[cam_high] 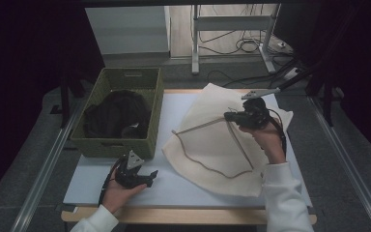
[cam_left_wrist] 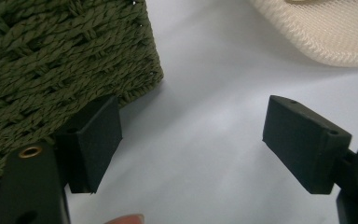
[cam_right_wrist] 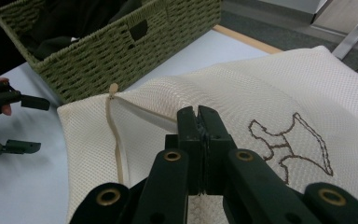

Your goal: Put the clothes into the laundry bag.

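A cream mesh bag point(cam_high: 212, 145) lies across the right half of the white table point(cam_high: 174, 188). Its tan-edged opening point(cam_high: 200, 126) is raised off the lower layer. My right gripper point(cam_high: 229, 116) is shut on that edge, and in the right gripper view its jaws meet on the mesh point(cam_right_wrist: 270, 93) at the gripper tip point(cam_right_wrist: 199, 112). A green woven basket point(cam_high: 116, 147) stands at the left with a dark garment point(cam_high: 118, 113) inside. My left gripper point(cam_high: 150, 178) rests open on the table by the basket's front corner point(cam_left_wrist: 65, 60), its pads point(cam_left_wrist: 93, 140) holding nothing.
A brown stitched figure point(cam_right_wrist: 291, 140) marks the bag's top face. Metal rails point(cam_high: 48, 159) run along both sides of the table. Desk legs point(cam_high: 194, 43) and cables point(cam_high: 244, 46) stand on the floor behind. Bare table surface lies between basket and bag.
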Available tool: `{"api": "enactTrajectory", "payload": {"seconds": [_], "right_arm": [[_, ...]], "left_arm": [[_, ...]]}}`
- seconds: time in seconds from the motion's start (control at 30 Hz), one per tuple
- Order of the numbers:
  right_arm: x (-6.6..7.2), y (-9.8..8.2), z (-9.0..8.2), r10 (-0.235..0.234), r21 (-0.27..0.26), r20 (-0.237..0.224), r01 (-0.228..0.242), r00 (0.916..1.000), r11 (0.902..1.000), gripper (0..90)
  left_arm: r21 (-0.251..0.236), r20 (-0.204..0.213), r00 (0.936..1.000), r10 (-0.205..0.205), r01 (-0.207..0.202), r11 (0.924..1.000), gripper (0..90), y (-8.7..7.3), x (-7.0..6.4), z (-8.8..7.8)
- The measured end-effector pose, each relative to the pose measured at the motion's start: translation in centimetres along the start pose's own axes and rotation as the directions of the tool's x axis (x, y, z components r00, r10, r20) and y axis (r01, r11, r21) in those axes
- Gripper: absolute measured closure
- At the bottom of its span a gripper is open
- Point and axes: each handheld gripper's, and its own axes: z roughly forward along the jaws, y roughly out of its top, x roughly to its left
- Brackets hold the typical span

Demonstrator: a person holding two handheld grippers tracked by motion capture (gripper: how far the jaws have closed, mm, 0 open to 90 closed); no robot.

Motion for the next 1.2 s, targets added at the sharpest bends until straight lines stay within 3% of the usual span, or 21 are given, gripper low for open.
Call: {"api": "enactTrajectory", "payload": {"seconds": [0.23,0.5,0.63,0.8,1.0,1.1,1.2], "right_arm": [[0.0,0.1,-1.2,0.001,-0.032,0.012,-0.001,0.9999,0.9995,89.1],[-0.1,0.0,-1.1,0.003,-0.034,0.012,-0.003,0.9999,0.9994,89.1],[-0.2,-0.1,-1.0,0.000,-0.027,0.005,0.000,1.0000,0.9996,89.1],[-0.7,-0.4,-1.3,0.012,-0.032,-0.007,-0.012,0.9999,0.9994,89.1],[-0.7,-0.5,-0.8,0.013,-0.020,-0.011,-0.013,0.9999,0.9997,89.1],[-0.7,-0.5,-0.9,0.011,-0.022,-0.009,-0.011,0.9999,0.9997,89.1],[-0.5,-0.5,-0.9,0.004,-0.022,-0.007,-0.004,1.0000,0.9997,89.1]], "left_arm": [[-0.013,-0.004,1.0000,-0.003,0.003,0.9999,19.7,0.0,0.1,-0.3],[-0.013,-0.014,0.9999,-0.007,0.007,0.9999,19.7,0.0,0.0,-0.5],[-0.045,0.016,0.9991,-0.040,0.041,0.9982,20.3,0.3,-0.3,-1.1],[-0.064,0.002,0.9993,-0.038,0.038,0.9972,23.9,0.7,-0.4,-1.4],[-0.084,0.027,0.9993,-0.028,0.030,0.9960,24.4,1.9,-1.1,-2.1],[-0.074,0.045,0.9983,-0.038,0.041,0.9964,25.1,2.7,-1.2,-2.8],[-0.101,0.046,0.9978,-0.048,0.052,0.9936,25.3,3.8,-1.2,-3.9]]}}
